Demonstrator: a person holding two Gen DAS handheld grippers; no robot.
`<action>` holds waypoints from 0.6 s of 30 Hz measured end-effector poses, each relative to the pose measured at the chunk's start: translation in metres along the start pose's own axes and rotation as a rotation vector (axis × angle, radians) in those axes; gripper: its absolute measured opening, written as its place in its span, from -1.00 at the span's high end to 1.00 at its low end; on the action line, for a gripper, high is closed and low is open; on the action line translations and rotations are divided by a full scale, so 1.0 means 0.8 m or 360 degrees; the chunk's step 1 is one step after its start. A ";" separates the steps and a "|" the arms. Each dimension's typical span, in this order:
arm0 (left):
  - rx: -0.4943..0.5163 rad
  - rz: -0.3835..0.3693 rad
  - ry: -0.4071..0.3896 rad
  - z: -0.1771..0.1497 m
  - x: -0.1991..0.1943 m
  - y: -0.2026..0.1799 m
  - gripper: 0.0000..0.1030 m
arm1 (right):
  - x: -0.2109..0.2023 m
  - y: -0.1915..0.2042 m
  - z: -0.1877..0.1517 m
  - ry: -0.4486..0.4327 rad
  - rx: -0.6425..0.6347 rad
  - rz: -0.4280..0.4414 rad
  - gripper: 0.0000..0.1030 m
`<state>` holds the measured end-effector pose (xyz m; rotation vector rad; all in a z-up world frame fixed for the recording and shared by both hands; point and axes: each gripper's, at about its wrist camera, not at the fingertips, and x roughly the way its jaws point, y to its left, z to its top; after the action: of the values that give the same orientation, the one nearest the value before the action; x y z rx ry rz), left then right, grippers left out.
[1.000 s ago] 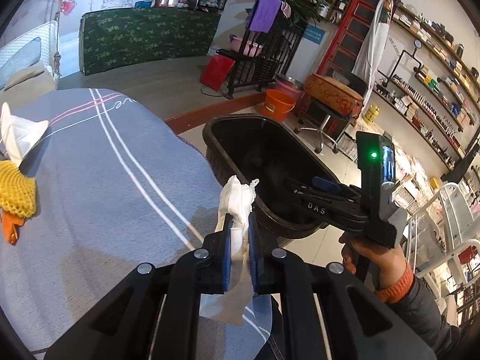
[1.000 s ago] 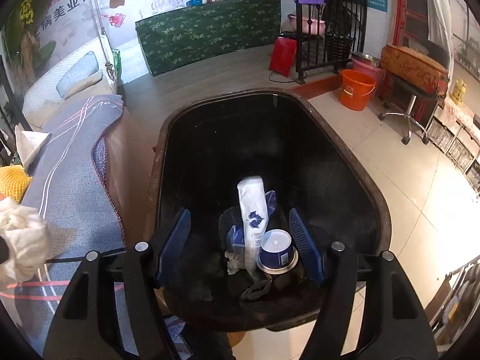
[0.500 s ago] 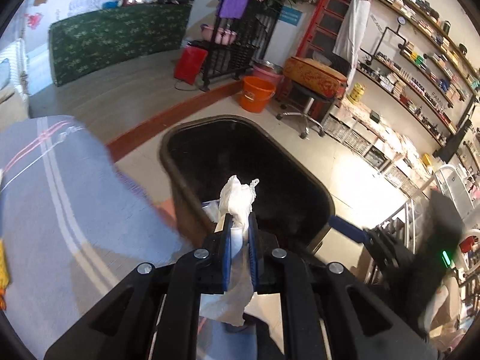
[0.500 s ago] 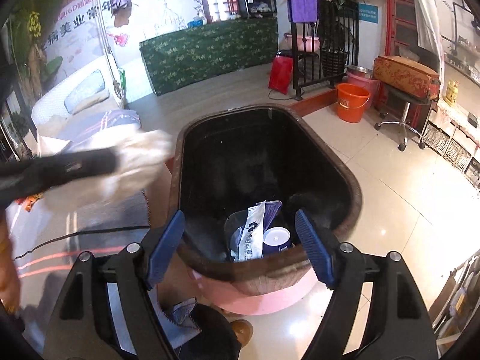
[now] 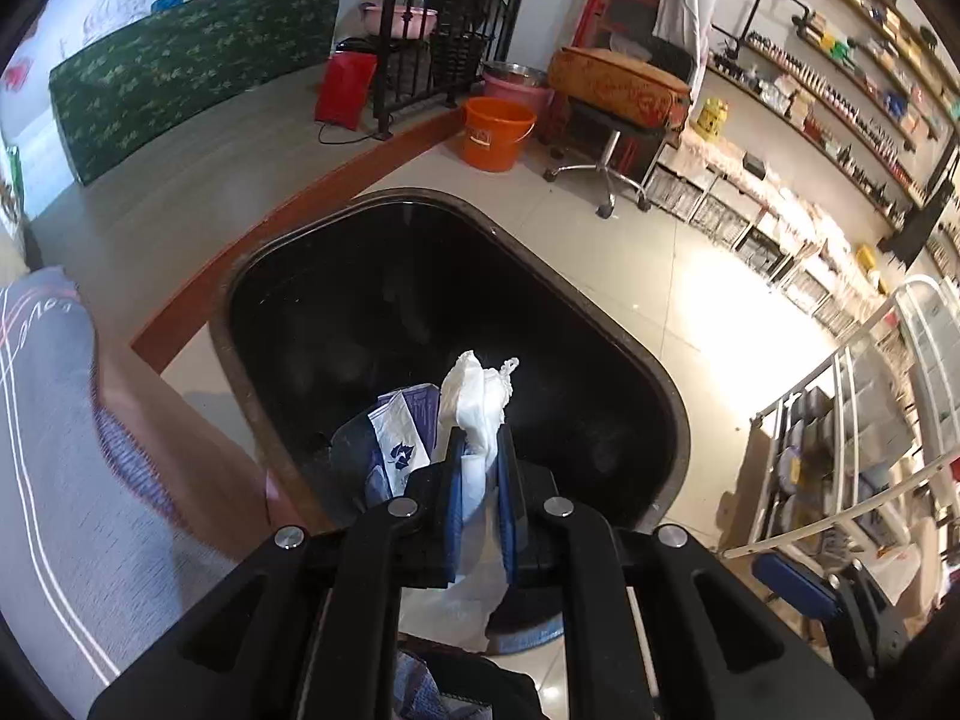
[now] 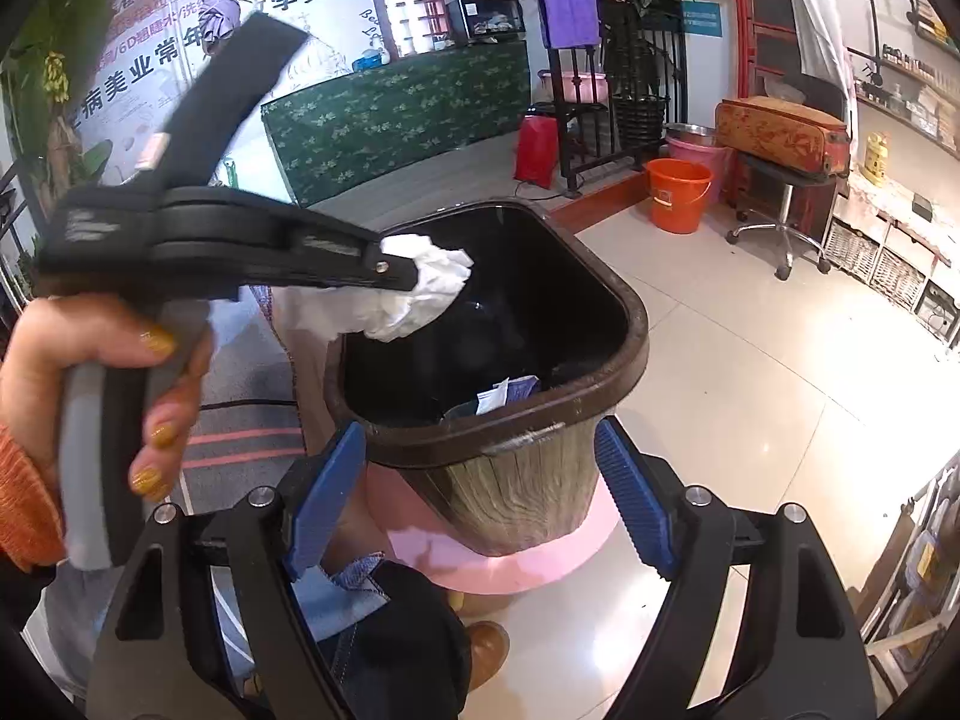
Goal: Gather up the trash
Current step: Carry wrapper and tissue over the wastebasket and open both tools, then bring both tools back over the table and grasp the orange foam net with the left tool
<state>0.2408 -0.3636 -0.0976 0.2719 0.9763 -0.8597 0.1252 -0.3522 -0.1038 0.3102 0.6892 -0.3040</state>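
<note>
Left gripper point(image 5: 478, 483): pinches a crumpled white tissue point(image 5: 477, 402) between its blue pads; jaws opened a touch in the last half second, paper between them yet, touching at least one pad.
Tissue position: held over the open mouth of the dark trash bin point(image 5: 672, 396), inside its rim, above the litter at the bottom; from the right wrist view the same tissue point(image 6: 426, 285) hangs past the bin's near-left rim point(image 6: 492, 441).
Right gripper point(image 6: 480, 495): spread wide with nothing between the blue pads, low beside the bin's wooden-look outer wall, no contact visible.
Hand point(image 6: 90, 384): wraps the left tool's grey handle, orange cuff at the wrist.
Bin contents: white-and-purple wrapper point(image 5: 402, 426) lying inside, so some trash counts as collected.
Progress: carry to the bin looks finished for this piece; release into the bin remains.
Left to do: likely more pickups after the drop, though none of the remaining litter shows here.
Covered table point(image 5: 42, 450): only a striped grey corner at the left edge, blurred.
Hidden: bin floor mostly masked by the left gripper and the tissue; lower half of the tissue trails behind the jaws.
Hard to make out: whether both pads press on the paper.
</note>
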 end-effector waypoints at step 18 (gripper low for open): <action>0.0024 0.0025 -0.0125 0.002 -0.019 -0.010 -0.55 | -0.003 0.002 -0.010 0.0007 -0.0018 0.0025 -0.53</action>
<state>0.2322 -0.3620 -0.0833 0.2565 0.8941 -0.8573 0.1198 -0.3476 -0.1077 0.3056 0.6923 -0.2842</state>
